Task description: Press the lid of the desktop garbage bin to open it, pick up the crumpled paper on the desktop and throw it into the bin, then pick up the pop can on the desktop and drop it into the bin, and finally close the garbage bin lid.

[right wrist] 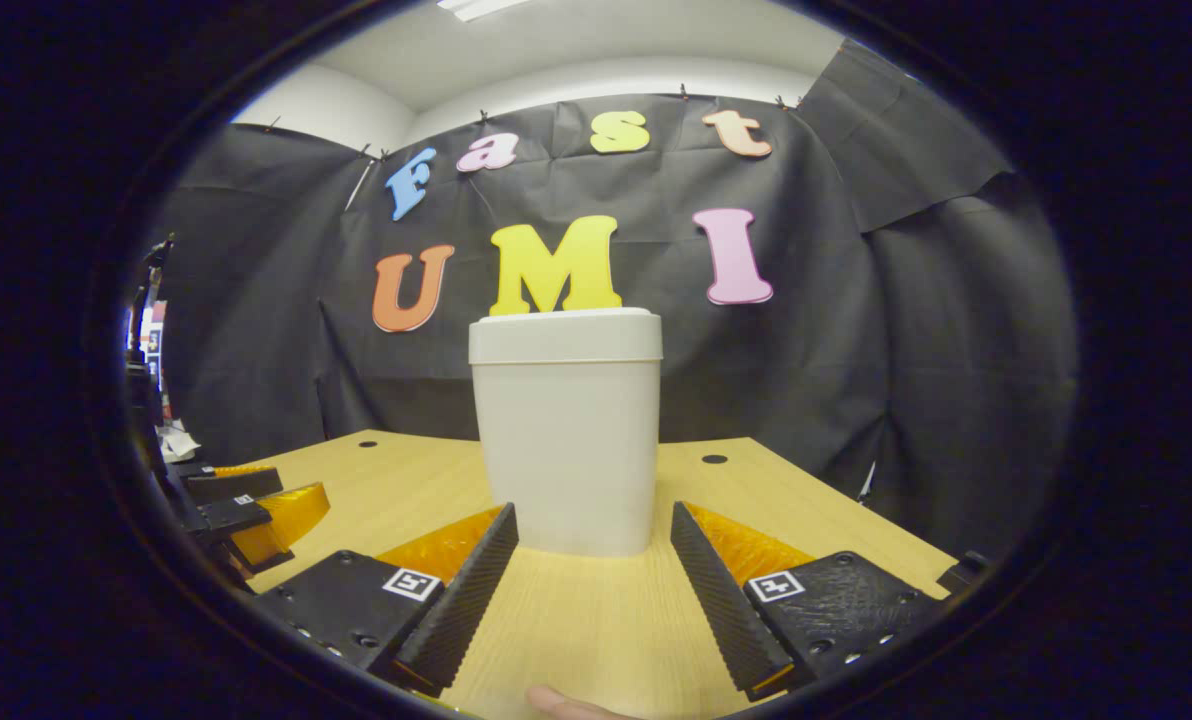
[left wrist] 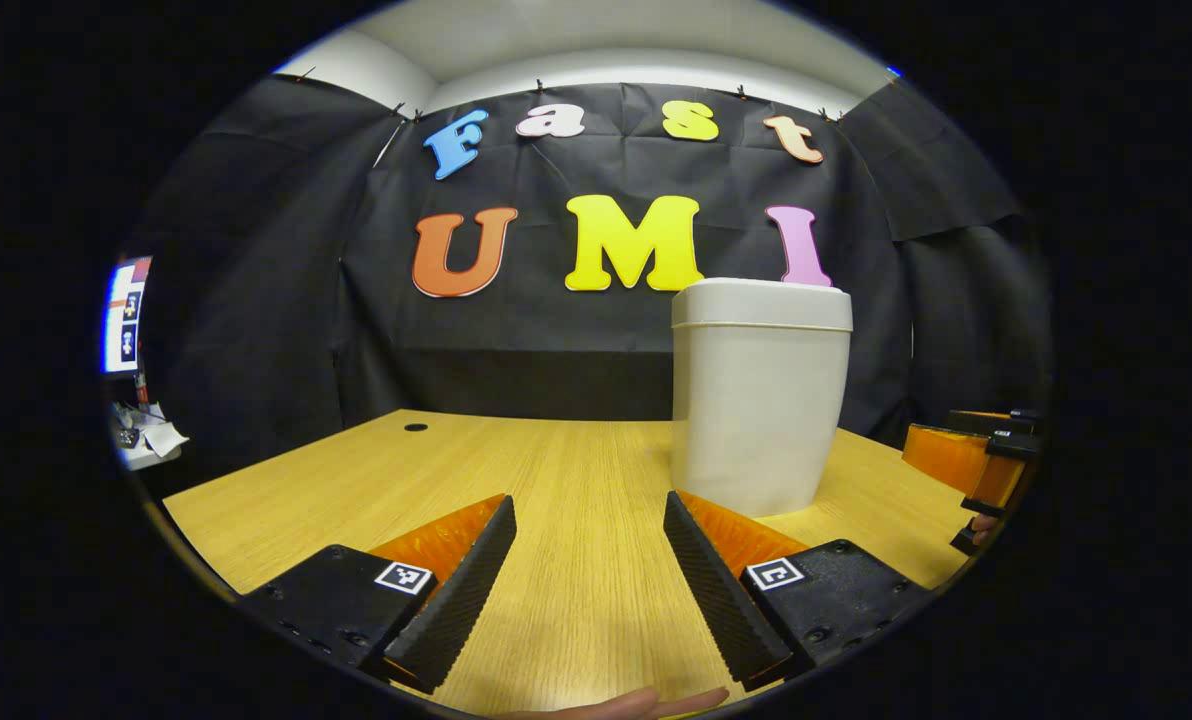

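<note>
The garbage bin (right wrist: 566, 430) stood upright on the wooden desk (right wrist: 576, 620) with its lid (right wrist: 566, 335) down, straight ahead of the right gripper (right wrist: 591, 585) and near its fingers, which were spread apart with nothing between them. In the left gripper view the bin (left wrist: 759, 395) sat ahead and to the right of the left gripper (left wrist: 588, 575), whose fingers were likewise parted and empty above the desk (left wrist: 356, 490). The right gripper (left wrist: 976, 465) showed at that view's right edge.
</note>
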Tool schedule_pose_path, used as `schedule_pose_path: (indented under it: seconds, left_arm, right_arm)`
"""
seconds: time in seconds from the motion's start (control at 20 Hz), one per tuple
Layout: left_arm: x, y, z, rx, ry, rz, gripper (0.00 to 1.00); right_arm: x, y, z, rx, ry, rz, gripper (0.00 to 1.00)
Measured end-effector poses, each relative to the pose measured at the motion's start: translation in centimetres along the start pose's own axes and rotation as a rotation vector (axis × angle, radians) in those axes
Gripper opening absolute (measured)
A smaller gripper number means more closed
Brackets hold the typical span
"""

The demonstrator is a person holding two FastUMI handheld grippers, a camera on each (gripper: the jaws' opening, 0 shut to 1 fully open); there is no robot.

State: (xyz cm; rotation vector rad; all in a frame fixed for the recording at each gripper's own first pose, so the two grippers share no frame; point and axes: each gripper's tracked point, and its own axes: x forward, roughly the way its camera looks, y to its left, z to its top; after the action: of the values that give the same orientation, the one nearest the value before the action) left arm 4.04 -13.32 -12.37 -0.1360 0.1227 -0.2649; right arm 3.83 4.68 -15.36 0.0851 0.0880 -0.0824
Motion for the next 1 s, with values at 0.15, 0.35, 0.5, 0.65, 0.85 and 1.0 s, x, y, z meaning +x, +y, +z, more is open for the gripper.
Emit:
schedule_pose_path:
  seconds: [0.15,0.35,0.5,0.65,0.85,1.0]
  left_arm:
    - [0.1,-0.6,-0.1,-0.008,-0.005,-0.020,0.98]
    - [0.0,-0.7,0.2,0.001,-0.010,-0.014,0.98]
    - [0.1,-0.6,0.2,-0.003,-0.008,-0.020,0.98]
    - [0.0,-0.2,0.9,0.003,-0.020,-0.004,0.98]
    - [-0.1,-0.5,1.9,0.010,-0.042,-0.004,0.98]
    - [0.0,-0.8,2.4,0.012,-0.043,-0.011,0.97]
  right_arm:
    - [-0.1,-0.1,0.1,-0.039,-0.012,-0.010,0.96]
    - [-0.6,0.1,0.4,-0.016,-0.017,0.003,0.96]
    - [-0.7,-0.4,1.1,-0.029,-0.039,-0.015,0.96]
    - [-1.1,-0.6,1.8,-0.016,-0.056,-0.016,0.95]
    - [-1.2,-1.0,2.5,-0.023,-0.071,-0.026,0.96]
    - [-1.5,-1.0,2.5,-0.028,-0.072,-0.024,0.95]
